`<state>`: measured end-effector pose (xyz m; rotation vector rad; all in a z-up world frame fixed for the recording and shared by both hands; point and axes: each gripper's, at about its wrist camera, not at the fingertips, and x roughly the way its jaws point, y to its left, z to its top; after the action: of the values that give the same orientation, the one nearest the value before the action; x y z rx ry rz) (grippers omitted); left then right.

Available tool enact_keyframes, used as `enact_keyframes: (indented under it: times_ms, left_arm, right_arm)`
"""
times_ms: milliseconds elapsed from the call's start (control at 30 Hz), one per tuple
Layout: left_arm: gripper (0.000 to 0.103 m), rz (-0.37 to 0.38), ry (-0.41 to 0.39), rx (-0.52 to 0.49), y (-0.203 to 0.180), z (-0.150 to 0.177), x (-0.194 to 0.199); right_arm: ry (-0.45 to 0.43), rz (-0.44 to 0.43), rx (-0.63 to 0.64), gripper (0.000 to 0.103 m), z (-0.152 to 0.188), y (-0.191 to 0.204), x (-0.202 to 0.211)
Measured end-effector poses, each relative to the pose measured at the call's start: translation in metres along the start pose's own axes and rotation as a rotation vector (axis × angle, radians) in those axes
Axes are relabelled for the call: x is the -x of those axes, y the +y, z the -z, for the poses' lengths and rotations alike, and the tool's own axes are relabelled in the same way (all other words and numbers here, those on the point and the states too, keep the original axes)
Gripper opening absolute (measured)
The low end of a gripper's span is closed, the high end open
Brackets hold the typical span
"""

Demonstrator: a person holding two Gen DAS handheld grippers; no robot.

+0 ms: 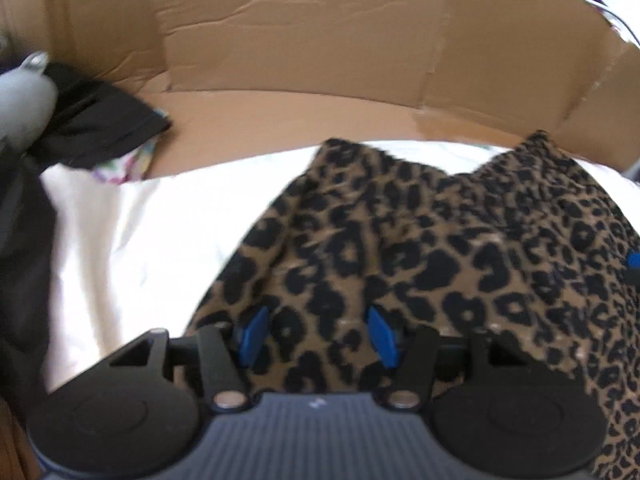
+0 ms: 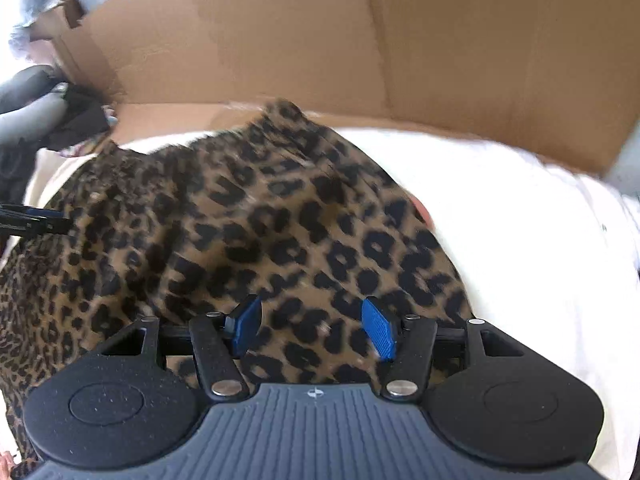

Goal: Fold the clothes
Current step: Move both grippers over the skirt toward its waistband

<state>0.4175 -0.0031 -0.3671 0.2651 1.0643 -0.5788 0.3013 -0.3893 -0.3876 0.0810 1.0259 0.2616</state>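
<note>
I've got the leopard-print garment spread across the white sheet, directly under and ahead of both tools, w/ its far edge bunched up toward the cardboard wall beyond. My read: it lies flat-ish like this so 2 edge points can be pinched at once and carried over for a fold; no fold looks started yet.

Left hand-held gripper: jaws parted about halfway, blue pads either side of the print, nothing pinched that I can see. Fabric fills the gap behind them, but whether the tips touch it I can't tell; pic is motion-blurred. The garment's left border runs just left of this tool, so it sits near that edge.

Right hand-held gripper: same story, roughly half open, empty, print underneath. Bare sheet starts just to its right, so it's near the opposite border. The left tool's tip shows at its far left.

Pose: both tilt steeply down at the cloth, side by side, jaw line roughly parallel to the wall ahead, looks like a matched 2-point pickup.

Off to the far left of both, a dark cloth is heaped by a grey object, prob. other laundry waiting.
</note>
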Motion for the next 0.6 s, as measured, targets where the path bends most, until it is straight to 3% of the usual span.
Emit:
enact_keyframes:
  times_ms: [100, 267, 467, 600]
  left_arm:
    - [0.058, -0.022, 0.006, -0.014, 0.003, 0.001, -0.001]
    - [0.055, -0.033, 0.027, 0.016, 0.011, -0.005, -0.003]
    - [0.042, -0.094, 0.022, 0.016, 0.004, -0.008, 0.009]
    - [0.039, -0.097, -0.014, 0.012, -0.006, -0.005, 0.03]
  right_arm:
    - [-0.011, -0.006, -0.018, 0.062, 0.007, -0.011, -0.001]
    - [-0.011, 0.06, -0.04, 0.06, 0.009, -0.025, 0.003]
    - [-0.016, 0.086, -0.047, 0.058, 0.013, -0.026, 0.01]
    - [-0.062, 0.031, -0.064, 0.059, 0.012, -0.018, 0.025]
